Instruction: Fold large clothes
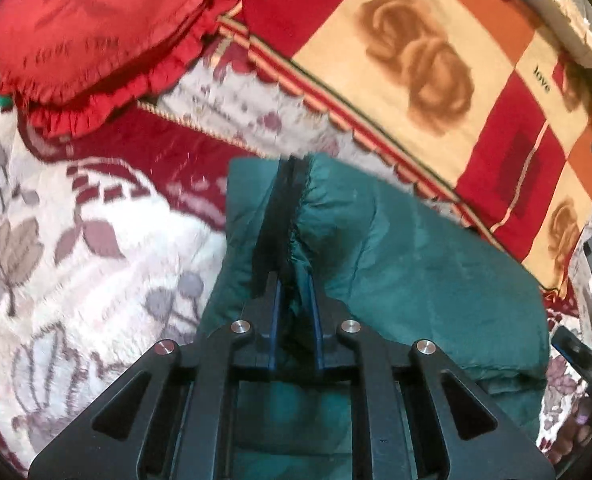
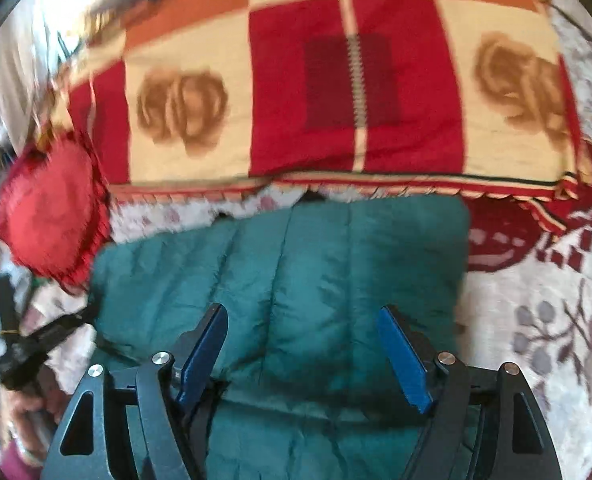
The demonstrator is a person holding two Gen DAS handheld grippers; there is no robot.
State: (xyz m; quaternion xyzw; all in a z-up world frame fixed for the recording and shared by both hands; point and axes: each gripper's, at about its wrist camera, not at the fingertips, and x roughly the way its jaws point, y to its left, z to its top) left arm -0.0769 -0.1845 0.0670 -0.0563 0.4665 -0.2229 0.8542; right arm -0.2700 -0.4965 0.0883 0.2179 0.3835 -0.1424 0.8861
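Observation:
A teal quilted garment (image 2: 288,276) lies folded on a floral bedspread (image 2: 535,320). My left gripper (image 1: 294,280) is shut on a black-trimmed edge of the garment (image 1: 395,264), pinching a ridge of fabric between its fingers. My right gripper (image 2: 303,344) is open and empty, hovering just above the garment's near part with its blue pads (image 2: 403,356) spread wide. The left gripper also shows in the right wrist view (image 2: 56,328) at the garment's left edge.
A checkered red, orange and cream blanket (image 2: 335,92) lies folded behind the garment. A red frilled heart cushion (image 1: 92,28) sits at the far left; it also shows in the right wrist view (image 2: 52,212). The floral bedspread (image 1: 76,260) spreads to the left.

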